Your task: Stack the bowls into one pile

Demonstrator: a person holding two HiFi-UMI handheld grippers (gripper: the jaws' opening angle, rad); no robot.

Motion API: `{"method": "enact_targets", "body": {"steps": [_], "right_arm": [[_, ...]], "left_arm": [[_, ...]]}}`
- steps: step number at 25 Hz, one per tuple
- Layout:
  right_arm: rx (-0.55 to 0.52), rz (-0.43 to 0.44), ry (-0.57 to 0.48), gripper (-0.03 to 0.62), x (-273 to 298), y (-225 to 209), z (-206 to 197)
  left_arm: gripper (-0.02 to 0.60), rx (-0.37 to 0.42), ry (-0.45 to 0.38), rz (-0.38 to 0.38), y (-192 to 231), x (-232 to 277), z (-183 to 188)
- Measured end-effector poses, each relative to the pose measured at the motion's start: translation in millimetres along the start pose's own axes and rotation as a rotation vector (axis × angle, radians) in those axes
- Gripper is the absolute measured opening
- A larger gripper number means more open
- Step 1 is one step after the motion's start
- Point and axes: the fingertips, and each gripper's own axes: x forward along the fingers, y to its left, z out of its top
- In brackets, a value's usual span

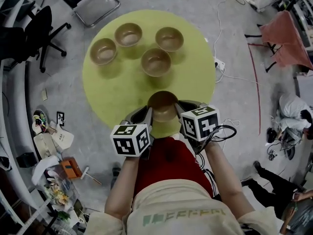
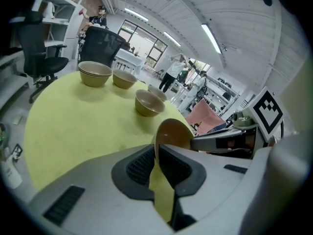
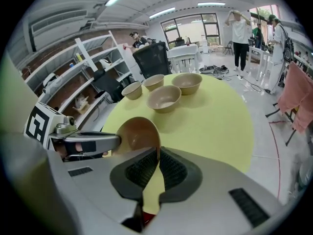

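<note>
The brown bowl [image 1: 163, 105] is at the near edge of the round yellow-green table [image 1: 110, 89], pinched from both sides. The left gripper [image 1: 148, 114] is clenched on its left rim and the right gripper [image 1: 179, 112] on its right rim. In each gripper view the thin bowl wall sits between the ribbed pads. I cannot tell whether its base touches the table.

Straight ahead, near the table's middle, stands the nearest bowl [image 1: 156, 61]. Beyond it three more form an arc: the left bowl [image 1: 103, 51], the back bowl [image 1: 128, 34] and the right bowl [image 1: 169, 38]. All are upright and apart from one another.

The step in hand looks like carrying the held bowl forward to nest in the nearest bowl. To do that well, move both grippers together so the rim stays level. Centre the held bowl over the nearest bowl, lower it straight, and let go only once it is seated. If one side leads, the thin rim hold may twist or slip.
</note>
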Motion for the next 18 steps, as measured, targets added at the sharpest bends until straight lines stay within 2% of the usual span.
{"method": "enact_targets", "body": {"steps": [18], "right_arm": [[-0.193, 0.095, -0.098, 0.04, 28, 69, 72]], "left_arm": [[0.037, -0.046, -0.171, 0.166, 61, -51, 52]]}}
